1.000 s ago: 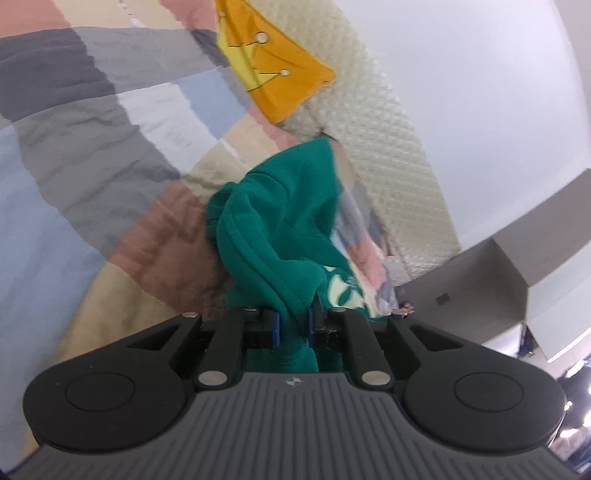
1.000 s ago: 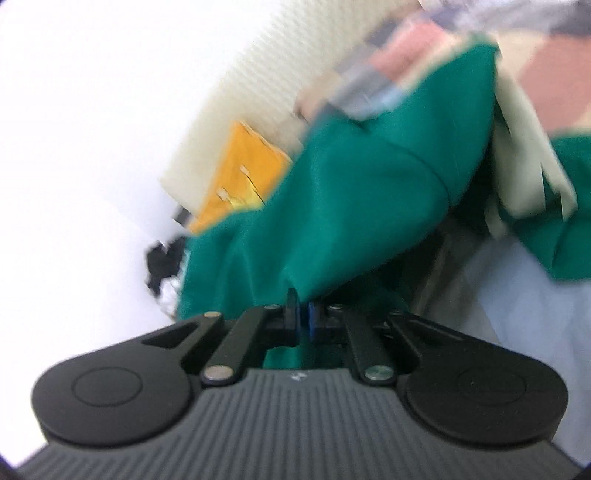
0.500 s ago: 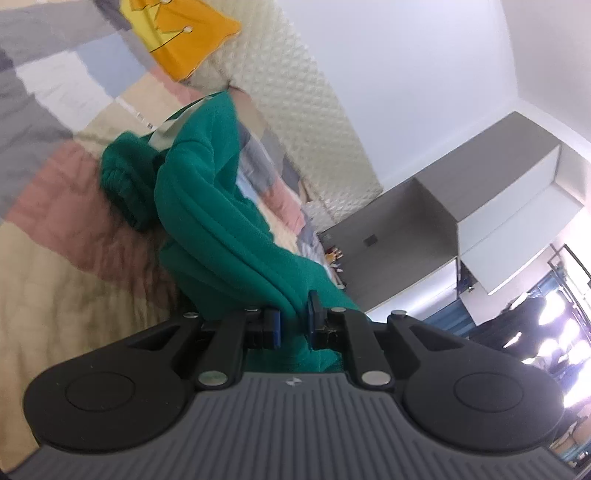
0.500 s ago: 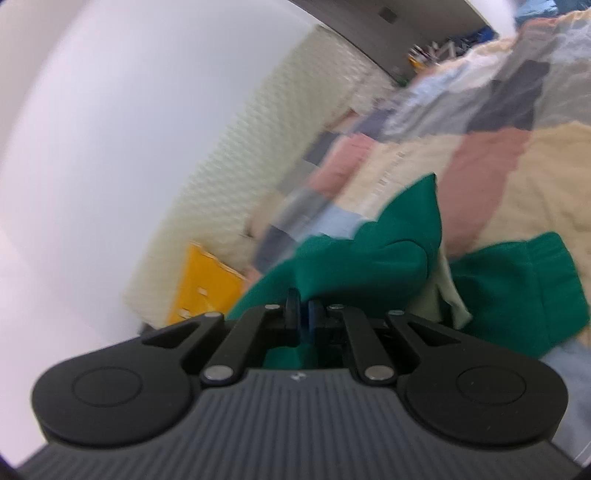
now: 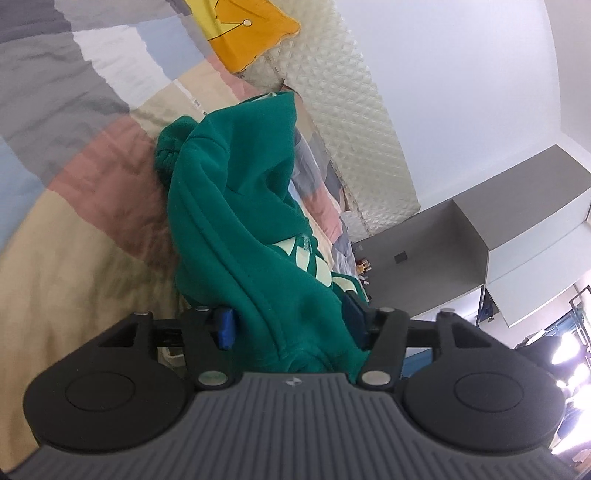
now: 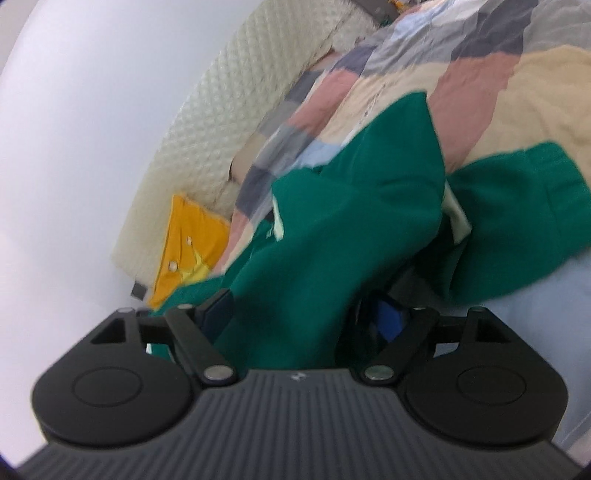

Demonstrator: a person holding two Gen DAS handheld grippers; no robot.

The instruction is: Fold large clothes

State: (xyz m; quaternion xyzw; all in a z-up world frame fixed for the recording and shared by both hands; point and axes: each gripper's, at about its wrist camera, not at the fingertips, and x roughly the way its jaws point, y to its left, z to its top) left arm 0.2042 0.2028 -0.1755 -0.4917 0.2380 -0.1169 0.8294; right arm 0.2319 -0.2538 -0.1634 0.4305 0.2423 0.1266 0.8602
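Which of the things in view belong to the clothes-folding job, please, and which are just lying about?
Part of the job:
green sweatshirt
left hand-held gripper
right hand-held gripper
patchwork quilt

Just lying about:
yellow cushion
padded headboard
grey cabinet

The left gripper (image 5: 290,325) has a ribbed grey body with a small logo at twelve o'clock. Matte black housings at nine and three carry round embossed discs. Black linkage arms turn on silver rivets, ending in blue pads. The right gripper (image 6: 306,314) looks identical, though blur probably hides detail.
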